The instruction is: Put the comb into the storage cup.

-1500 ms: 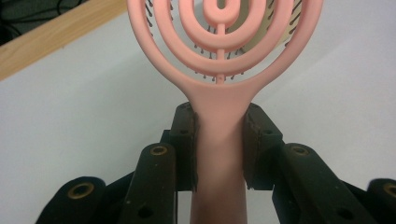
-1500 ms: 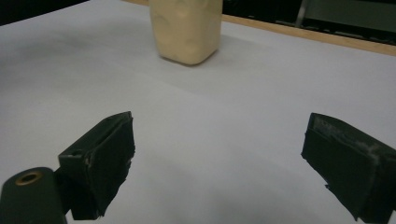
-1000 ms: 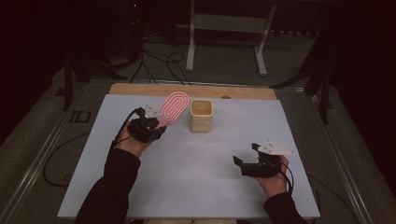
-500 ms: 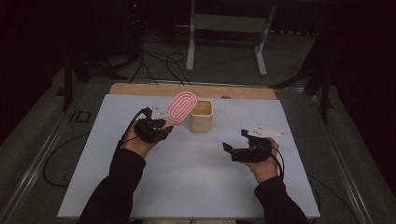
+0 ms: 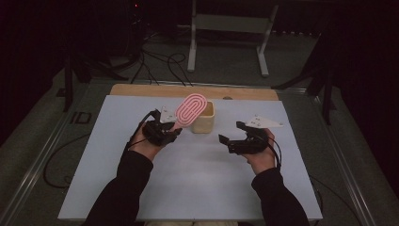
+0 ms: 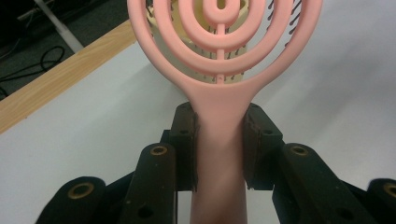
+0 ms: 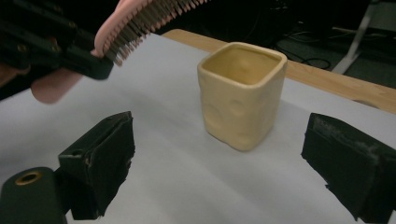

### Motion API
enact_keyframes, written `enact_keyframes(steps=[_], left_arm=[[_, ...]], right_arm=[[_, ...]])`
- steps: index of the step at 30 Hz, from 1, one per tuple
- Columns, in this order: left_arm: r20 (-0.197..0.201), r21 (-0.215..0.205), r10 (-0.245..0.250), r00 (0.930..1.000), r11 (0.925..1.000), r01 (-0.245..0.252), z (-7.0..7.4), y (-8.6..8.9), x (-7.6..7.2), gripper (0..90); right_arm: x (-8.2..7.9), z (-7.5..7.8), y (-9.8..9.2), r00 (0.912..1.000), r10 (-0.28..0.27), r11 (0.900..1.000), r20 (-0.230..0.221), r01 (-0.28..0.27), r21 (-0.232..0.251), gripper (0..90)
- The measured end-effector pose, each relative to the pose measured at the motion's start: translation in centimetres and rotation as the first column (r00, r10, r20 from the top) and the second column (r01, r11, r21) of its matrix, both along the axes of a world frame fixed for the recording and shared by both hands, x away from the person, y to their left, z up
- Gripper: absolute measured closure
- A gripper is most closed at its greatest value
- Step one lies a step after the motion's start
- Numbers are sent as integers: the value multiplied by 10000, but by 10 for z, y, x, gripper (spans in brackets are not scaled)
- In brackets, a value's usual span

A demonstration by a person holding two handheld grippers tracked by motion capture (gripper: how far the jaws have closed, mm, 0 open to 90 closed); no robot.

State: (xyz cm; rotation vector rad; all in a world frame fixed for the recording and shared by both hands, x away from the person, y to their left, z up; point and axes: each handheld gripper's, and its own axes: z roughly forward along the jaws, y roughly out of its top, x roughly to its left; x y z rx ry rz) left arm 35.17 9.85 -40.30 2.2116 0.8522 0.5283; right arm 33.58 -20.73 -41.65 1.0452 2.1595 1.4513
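Observation:
A pink hairbrush with a looped oval head is held by its handle in my left gripper, which is shut on it. The brush head tilts up and right, over the rim of a cream square cup. In the right gripper view the bristles hang above and left of the cup. My right gripper is open on the cup's right, its jaws spread wide with the cup a short way ahead of them. The cup stands upright with nothing visible inside.
The white table top has a wooden strip along its far edge. Beyond it stand a metal frame and cables on the dark floor.
My left gripper has carried the brush rightward until its head overlaps the cup. My right gripper has moved forward and left, closer to the cup.

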Motion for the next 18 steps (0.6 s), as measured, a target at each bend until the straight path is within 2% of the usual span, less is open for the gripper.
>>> enact_keyframes(steps=[1,2,3,5,11,18], left_arm=[[-7,-47,-22,10000,10000,22,-1,-2,0,698],[-7,-47,-22,10000,10000,22,-1,-2,0,699],[3,-27,-31,10000,10000,31,-1,-3,0,698],[59,-80,-87,9999,9999,88,-2,-6,-2,698],[154,-98,-274,9995,9996,275,-4,-12,-5,699],[280,-247,-391,9988,9989,398,-5,-18,-9,699]], right_arm=[[3,1,1,9996,7,9998,-287,-2,185,92],[3,1,1,9996,7,9998,-287,-2,185,92],[7,1,2,9981,23,9995,-612,-3,330,92],[8,2,5,9959,-166,9988,-893,207,451,88],[9,3,14,9944,-105,9986,-1056,159,504,88],[14,4,25,9930,128,9969,-1175,-35,791,88]])
